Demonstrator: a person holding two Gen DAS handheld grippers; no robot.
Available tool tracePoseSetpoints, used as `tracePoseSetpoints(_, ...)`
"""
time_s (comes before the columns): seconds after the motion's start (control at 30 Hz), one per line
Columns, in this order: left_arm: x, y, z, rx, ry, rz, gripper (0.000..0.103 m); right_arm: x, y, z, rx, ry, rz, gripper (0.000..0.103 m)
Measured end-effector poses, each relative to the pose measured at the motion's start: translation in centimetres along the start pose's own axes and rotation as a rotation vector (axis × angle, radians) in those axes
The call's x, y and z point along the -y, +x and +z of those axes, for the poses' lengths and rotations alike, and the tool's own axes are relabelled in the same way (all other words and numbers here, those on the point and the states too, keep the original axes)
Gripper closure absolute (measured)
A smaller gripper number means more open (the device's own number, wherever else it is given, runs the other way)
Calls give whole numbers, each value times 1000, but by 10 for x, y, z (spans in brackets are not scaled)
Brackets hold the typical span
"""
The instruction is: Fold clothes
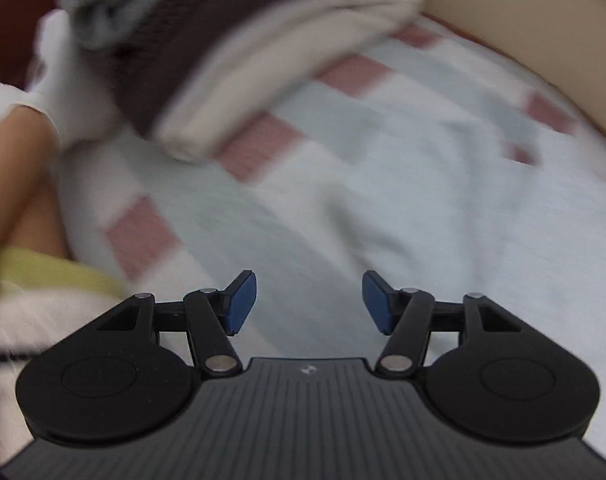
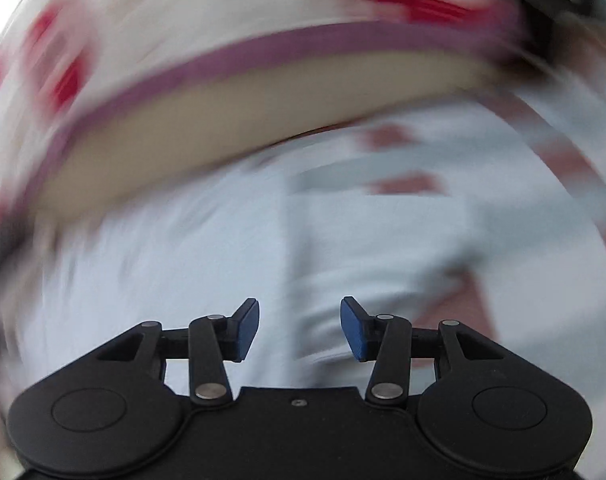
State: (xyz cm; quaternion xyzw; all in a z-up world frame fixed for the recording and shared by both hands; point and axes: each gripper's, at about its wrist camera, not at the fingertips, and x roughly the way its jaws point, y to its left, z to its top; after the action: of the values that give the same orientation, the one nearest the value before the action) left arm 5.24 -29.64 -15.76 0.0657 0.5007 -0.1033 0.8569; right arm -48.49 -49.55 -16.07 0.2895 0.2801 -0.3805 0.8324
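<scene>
Left wrist view. At the far left, a person's bare leg (image 1: pixel 21 176) and a yellow-green hem (image 1: pixel 51 274) border the bed. Toward the bed's far left corner lies a stack of folded clothes (image 1: pixel 207 60): grey on top, dark brown in the middle, cream beneath, its edges roughly aligned. The left gripper (image 1: pixel 309 300) hovers over the near part of the pale blue bedsheet with red-brown squares (image 1: pixel 403 184), its blue pads spread wide with nothing between them. A tan bed frame (image 1: pixel 523 32) runs along the far right edge.

Right wrist view, heavily blurred. A white quilt with red marks and a purple border (image 2: pixel 263 48) lies beyond the tan edge. The right gripper (image 2: pixel 299 328) hangs above a smooth pale blue panel with one straight vertical edge (image 2: pixel 363 248); whether this is a flat garment or part of the sheet cannot be told. Its fingers are likewise parted and grip nothing.

The scene fits either a garment about to be taken up or one just set down and released. In either case a good fold depends on pinching only one layer at matching corners, keeping both grippers level, and laying edge upon edge without dragging the sheet.
</scene>
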Motion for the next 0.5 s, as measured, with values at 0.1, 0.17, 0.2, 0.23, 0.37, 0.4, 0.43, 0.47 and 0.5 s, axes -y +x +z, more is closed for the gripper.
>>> tracePoseSetpoints(0.1, -16, 12, 2, 9, -111, -199, 44, -77, 15, 5, -37, -280, 173, 51)
tracePoseSetpoints(0.17, -10, 22, 1, 6, -111, -283, 44, -121, 35, 10, -73, -381, 233, 50)
tracePoseSetpoints(0.2, -5, 26, 1, 13, -93, -302, 41, -141, 47, 12, -96, -422, 255, 50)
tracePoseSetpoints(0.23, 2, 27, 0, 37, -65, -303, 40, -163, 58, 14, -122, -461, 291, 50)
tracePoseSetpoints(0.37, 14, 22, -3, 116, 3, -270, 98, -259, 98, 4, -170, -693, 463, 44)
tracePoseSetpoints(0.4, 13, 18, -2, 131, 7, -252, 98, -281, 107, -2, -172, -756, 480, 43)
tracePoseSetpoints(0.43, 12, 14, -1, 145, 11, -233, 98, -299, 116, -9, -171, -813, 486, 43)
tracePoseSetpoints(0.47, 11, 10, 0, 160, 14, -214, 98, -313, 125, -15, -179, -847, 485, 43)
tracePoseSetpoints(0.5, 10, 6, 1, 174, 18, -195, 99, -325, 135, -20, -195, -864, 479, 43)
